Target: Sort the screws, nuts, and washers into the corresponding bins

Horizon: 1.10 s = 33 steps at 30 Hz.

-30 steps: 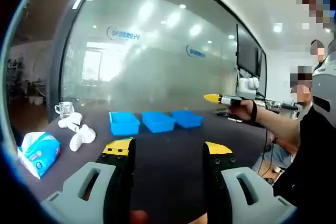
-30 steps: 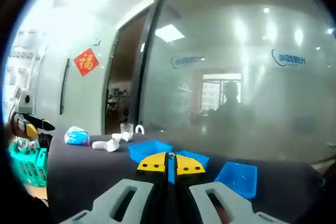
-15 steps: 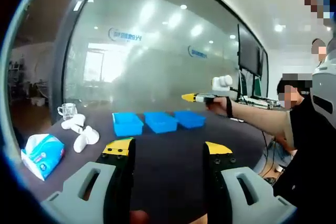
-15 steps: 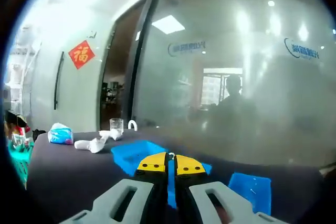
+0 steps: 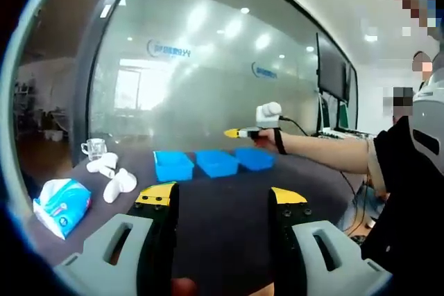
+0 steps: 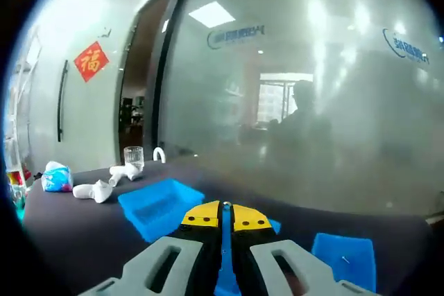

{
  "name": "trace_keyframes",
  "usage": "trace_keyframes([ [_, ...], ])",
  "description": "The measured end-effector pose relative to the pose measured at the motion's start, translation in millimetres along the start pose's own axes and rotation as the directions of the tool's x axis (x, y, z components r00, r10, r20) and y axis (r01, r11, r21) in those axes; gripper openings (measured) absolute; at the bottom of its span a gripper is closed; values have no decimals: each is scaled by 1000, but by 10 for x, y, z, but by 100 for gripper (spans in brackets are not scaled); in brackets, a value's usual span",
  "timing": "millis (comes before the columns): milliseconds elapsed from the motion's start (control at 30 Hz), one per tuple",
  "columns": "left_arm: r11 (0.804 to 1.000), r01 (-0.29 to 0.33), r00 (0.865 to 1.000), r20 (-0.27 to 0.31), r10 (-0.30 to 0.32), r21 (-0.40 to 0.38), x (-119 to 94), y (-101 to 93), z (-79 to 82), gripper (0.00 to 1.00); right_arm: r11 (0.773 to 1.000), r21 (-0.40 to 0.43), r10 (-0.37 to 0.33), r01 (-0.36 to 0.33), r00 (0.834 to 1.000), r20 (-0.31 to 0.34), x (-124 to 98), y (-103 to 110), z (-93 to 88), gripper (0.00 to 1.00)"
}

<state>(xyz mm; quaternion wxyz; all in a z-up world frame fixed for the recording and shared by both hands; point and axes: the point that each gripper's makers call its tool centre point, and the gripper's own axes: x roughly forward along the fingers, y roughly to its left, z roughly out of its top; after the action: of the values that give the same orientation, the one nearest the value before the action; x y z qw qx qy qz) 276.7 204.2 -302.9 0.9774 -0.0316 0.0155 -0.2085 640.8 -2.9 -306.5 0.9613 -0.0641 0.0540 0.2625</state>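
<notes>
Bins (image 5: 215, 163), three blue ones, are seen in a row on the dark table (image 5: 222, 202). Since the earlier frame the right gripper (image 6: 224, 216), jaws pressed together on a small metal piece, has been moved over them. The left gripper (image 5: 220, 197) is kept spread apart, empty.

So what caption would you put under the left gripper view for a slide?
Open left gripper waits over the dark table while the right gripper reaches above three blue bins.

frosted glass wall (image 5: 208, 95), dark table (image 5: 222, 199), red door ornament (image 6: 90, 60), ceiling lights
</notes>
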Motion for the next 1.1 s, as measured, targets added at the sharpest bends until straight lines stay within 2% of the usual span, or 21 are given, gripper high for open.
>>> trace_keyframes([
  [200,1000,-7,1000,1,7,5,-18,7,15,51,1000,14,-2,2,1000,-22,91,21,-34,2],
  [433,1000,-8,1000,0,8,5,-34,2,13,51,1000,7,4,-4,1000,-25,81,76,-53,2],
  [533,1000,-7,1000,0,7,6,-41,-5,6,51,1000,-11,-5,4,1000,-15,78,66,-41,5],
  [633,1000,-8,1000,-1,8,8,-45,-12,3,51,1000,-25,-4,4,1000,7,48,78,-12,20],
  [700,1000,-8,1000,1,8,7,-48,-16,8,51,999,-33,-8,8,1000,8,35,73,-13,20],
  [900,1000,-6,1000,0,6,14,-52,-29,17,51,999,-30,24,-23,1000,15,-81,126,-41,25],
  [1100,1000,-13,1000,3,13,19,-65,-9,31,51,998,-25,61,-61,998,1,-316,196,-155,26],
])
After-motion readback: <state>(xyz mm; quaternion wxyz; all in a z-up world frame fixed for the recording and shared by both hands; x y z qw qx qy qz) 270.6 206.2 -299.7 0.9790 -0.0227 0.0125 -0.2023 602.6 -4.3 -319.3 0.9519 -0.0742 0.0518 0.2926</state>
